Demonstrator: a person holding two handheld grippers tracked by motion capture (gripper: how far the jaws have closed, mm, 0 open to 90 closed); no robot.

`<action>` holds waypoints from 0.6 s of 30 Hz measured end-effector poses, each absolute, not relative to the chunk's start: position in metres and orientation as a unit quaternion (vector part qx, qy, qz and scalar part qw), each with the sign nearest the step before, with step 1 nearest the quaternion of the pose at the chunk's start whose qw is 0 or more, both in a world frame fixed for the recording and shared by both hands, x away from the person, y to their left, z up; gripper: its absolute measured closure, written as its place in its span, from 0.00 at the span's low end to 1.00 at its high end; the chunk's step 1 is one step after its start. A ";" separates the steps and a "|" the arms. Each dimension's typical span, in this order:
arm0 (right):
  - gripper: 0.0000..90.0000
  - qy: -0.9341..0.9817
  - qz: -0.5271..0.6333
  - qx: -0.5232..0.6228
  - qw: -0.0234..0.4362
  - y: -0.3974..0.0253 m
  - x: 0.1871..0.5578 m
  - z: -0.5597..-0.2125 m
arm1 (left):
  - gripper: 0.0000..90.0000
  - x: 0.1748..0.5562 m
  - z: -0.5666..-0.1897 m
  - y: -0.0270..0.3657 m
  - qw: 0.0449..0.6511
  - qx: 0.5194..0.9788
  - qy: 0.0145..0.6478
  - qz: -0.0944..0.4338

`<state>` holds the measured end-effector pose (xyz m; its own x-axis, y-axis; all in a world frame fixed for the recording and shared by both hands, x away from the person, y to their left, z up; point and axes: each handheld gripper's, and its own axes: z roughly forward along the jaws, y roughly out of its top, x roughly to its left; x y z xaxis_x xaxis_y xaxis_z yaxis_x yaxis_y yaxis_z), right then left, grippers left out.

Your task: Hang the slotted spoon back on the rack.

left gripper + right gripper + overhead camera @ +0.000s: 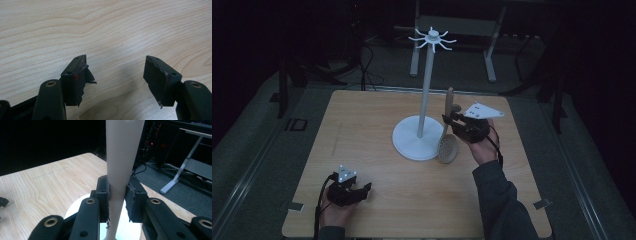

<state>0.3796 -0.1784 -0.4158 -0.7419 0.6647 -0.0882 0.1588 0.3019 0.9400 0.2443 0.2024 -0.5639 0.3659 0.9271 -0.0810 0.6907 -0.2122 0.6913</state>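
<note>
Dark surroundings frame a pale wooden table (377, 200) that carries a white hanging stand (427, 95), the landmark for all positions below. Left and nearer the person than the stand's base, well apart from it, the left gripper (364, 188) rests low over the tabletop in the person's left hand (334, 212), a grey three-cornered plate on top. In the left gripper view its two black jaws stand wide apart with bare wood grain (105, 30) between them and torn padding on the inner faces.

The stand consists of a round flat base, a slim upright pole and a crown of curved hooks at the top.

Immediately right of the pole, a wooden slotted spoon (447, 131) stands nearly upright, its perforated bowl down beside the base rim and its handle end up, well below the hooks. The right gripper (447, 119), held in the person's right hand (484, 147) right of the stand, is clamped on the spoon's handle. In the right gripper view the jaws press against both sides of the pale handle (122, 165), with the white base visible beneath.
</note>
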 end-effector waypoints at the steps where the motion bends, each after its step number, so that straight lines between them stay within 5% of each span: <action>1: 0.83 0.770 0.528 0.267 0.240 -0.179 0.380 -0.415 | 0.40 0.244 -0.564 0.202 0.330 0.758 0.534 0.179; 18: 0.83 0.759 0.538 0.272 0.246 -0.179 0.383 -0.399 | 0.40 0.244 -0.564 0.202 0.330 0.758 0.534 0.179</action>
<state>0.3825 -0.1787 -0.3991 -0.7314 0.6772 -0.0806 0.1486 0.2736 0.9503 0.2444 0.2023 -0.5640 0.3657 0.9272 -0.0807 0.6906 -0.2122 0.6914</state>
